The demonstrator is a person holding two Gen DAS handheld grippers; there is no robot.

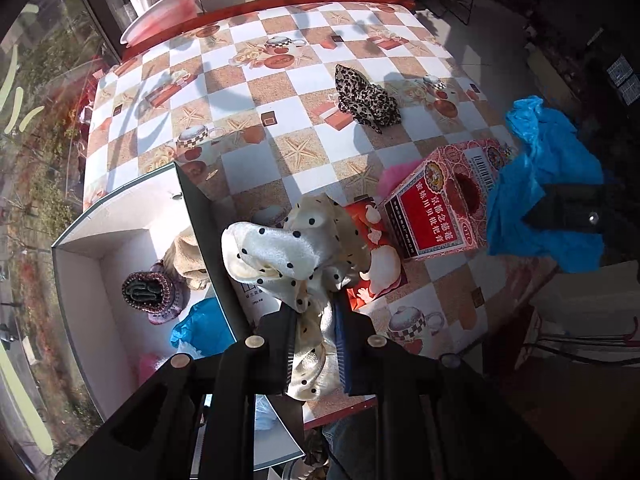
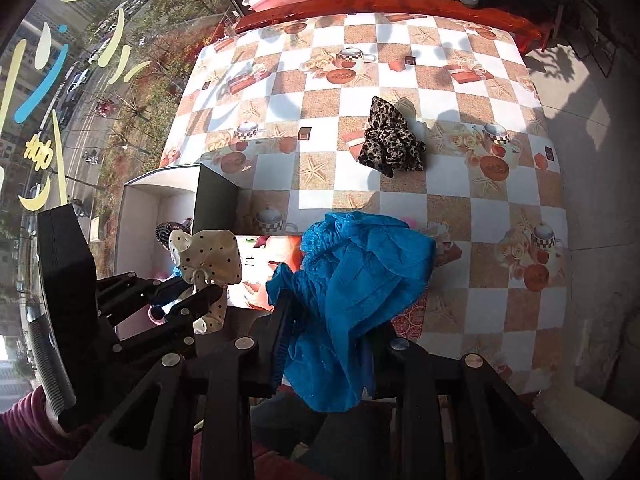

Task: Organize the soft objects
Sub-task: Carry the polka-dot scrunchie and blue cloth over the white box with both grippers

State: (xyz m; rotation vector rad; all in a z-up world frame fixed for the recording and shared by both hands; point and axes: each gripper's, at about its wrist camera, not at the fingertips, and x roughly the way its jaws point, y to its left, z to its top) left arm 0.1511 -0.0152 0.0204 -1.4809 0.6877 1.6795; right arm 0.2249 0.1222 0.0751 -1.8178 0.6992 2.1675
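My left gripper point(image 1: 314, 312) is shut on a cream cloth with black dots point(image 1: 288, 256) and holds it above the right wall of the white box point(image 1: 80, 264); this cloth also shows in the right wrist view point(image 2: 208, 258). My right gripper point(image 2: 326, 320) is shut on a blue cloth point(image 2: 356, 280), held above the table's front edge; it also shows at the right of the left wrist view point(image 1: 548, 184). A leopard-print cloth point(image 1: 366, 98) lies on the checkered table point(image 1: 256, 120), apart from both grippers.
In the white box lie a rolled knit item point(image 1: 150, 292), a beige cloth point(image 1: 186, 256) and a blue cloth point(image 1: 200, 326). A red printed carton point(image 1: 444, 200) stands near the front, with a pink fluffy item point(image 1: 396, 176) behind it. A pink basin point(image 1: 160, 16) sits beyond the table.
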